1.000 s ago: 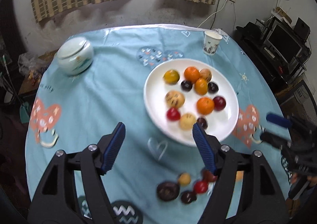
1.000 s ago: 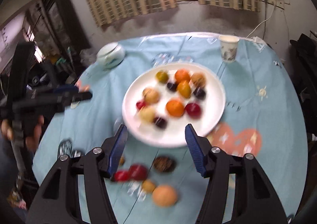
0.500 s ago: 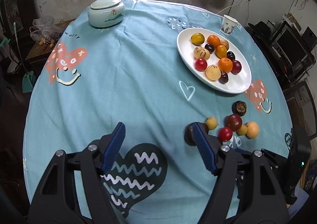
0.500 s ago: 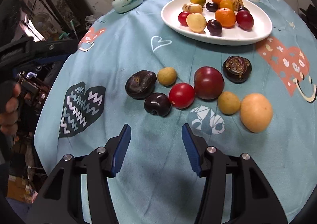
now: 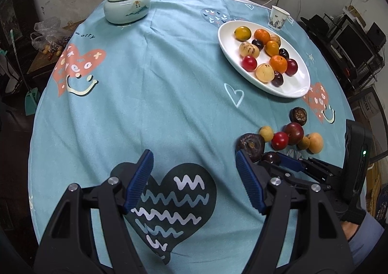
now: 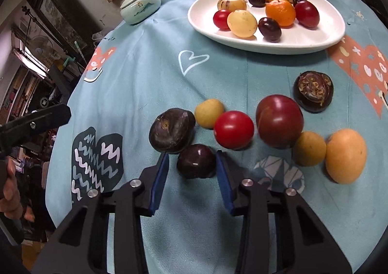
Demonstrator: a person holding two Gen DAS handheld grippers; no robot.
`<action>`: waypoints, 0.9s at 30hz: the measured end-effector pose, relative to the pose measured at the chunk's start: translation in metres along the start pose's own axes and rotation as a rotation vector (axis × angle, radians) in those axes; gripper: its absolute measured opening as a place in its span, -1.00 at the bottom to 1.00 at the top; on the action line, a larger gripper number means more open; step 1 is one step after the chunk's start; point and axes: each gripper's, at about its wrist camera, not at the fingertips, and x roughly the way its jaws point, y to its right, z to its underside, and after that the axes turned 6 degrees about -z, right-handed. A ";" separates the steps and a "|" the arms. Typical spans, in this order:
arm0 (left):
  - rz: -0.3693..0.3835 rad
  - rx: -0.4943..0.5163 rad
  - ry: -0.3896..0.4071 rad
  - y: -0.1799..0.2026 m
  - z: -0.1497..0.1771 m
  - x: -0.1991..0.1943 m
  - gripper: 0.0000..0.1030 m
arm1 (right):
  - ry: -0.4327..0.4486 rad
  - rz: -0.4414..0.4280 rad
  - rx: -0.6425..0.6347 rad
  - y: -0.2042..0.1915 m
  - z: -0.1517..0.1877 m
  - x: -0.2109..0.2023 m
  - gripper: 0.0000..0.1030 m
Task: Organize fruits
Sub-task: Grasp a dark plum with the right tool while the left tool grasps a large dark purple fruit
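Observation:
A white plate (image 6: pixel 303 38) at the far right of the table holds several fruits: oranges, plums, red and yellow ones. Several loose fruits lie on the blue tablecloth nearer me. Among them are a wrinkled dark fruit (image 6: pixel 172 129), a red tomato (image 6: pixel 234 129) and a large red plum (image 6: pixel 278 123). My right gripper (image 6: pixel 192 161) is low at the table, open, with a small dark plum (image 6: pixel 196 161) between its fingers. A thin gap shows on the plum's left side. My left gripper (image 5: pixel 194 167) hangs open and empty over a dark heart print, left of the cluster (image 5: pixel 281 140).
A lidded pale ceramic jar (image 5: pixel 127 4) sits at the far left of the round table. A paper cup (image 5: pixel 278 17) stands just behind the plate (image 5: pixel 295 84). A cut dark fruit (image 6: pixel 313 91) and a large yellow-orange fruit (image 6: pixel 345 155) lie right of the cluster. Furniture surrounds the table.
Both grippers pulled back from over the plate to the table's near side. The right gripper then dropped forward, and its fingers narrowed around the small dark plum.

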 end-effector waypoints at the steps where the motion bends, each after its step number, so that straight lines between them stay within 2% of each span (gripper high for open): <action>1: 0.007 0.005 -0.001 0.001 -0.001 0.001 0.40 | -0.007 -0.007 0.001 0.001 0.000 0.000 -0.34; 6: 0.028 0.027 -0.008 0.011 -0.006 0.007 0.40 | -0.012 -0.047 0.025 0.008 0.008 -0.013 -0.37; 11: 0.067 0.121 -0.015 0.043 -0.005 0.018 0.40 | 0.007 -0.066 0.050 0.018 0.026 -0.042 -0.37; 15: 0.078 0.163 -0.061 0.065 -0.002 0.040 0.40 | 0.023 -0.065 0.108 0.031 0.039 -0.057 -0.37; 21: 0.071 0.204 -0.110 0.085 -0.001 0.068 0.40 | 0.030 -0.067 0.149 0.042 0.051 -0.068 -0.37; 27: 0.029 0.213 -0.140 0.089 -0.002 0.088 0.36 | 0.026 -0.074 0.151 0.048 0.051 -0.070 -0.37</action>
